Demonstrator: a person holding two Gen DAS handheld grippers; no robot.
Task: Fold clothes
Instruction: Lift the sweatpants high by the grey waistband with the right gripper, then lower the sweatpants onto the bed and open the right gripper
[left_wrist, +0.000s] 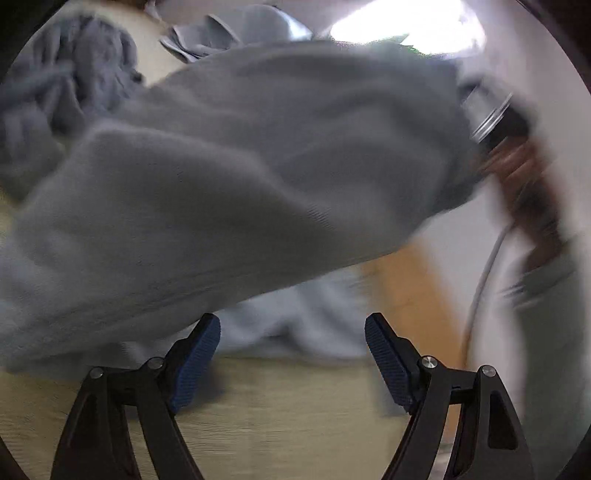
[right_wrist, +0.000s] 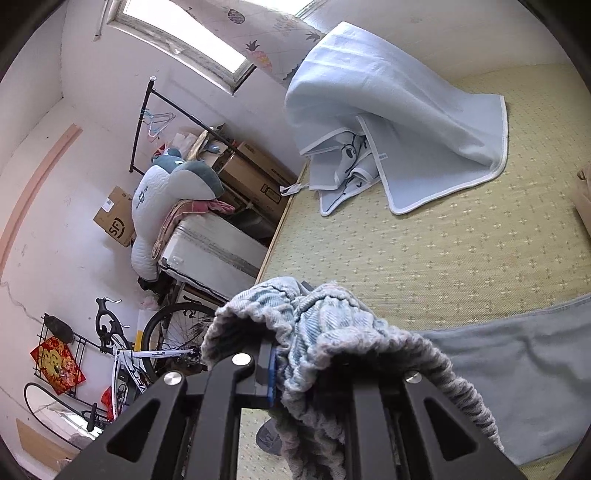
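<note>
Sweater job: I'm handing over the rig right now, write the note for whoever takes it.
Right tool: shut on the sweater at its ribbed hem, cloth bunched over the fingers.
Left tool: open, holding nothing; the sweater hangs just ahead of it.
Sweater: partly lifted, the rest trailing on the mat.
Blanket: heaped at the mat's far end.
Done: one grip only. Left: grab with the left tool, spread, fold.

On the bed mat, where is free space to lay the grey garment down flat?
The widest bare stretch of the patterned mat lies between the light blue blanket at the far end and the grey garment near the right claw. The far corner under the blanket is crowded.
</note>
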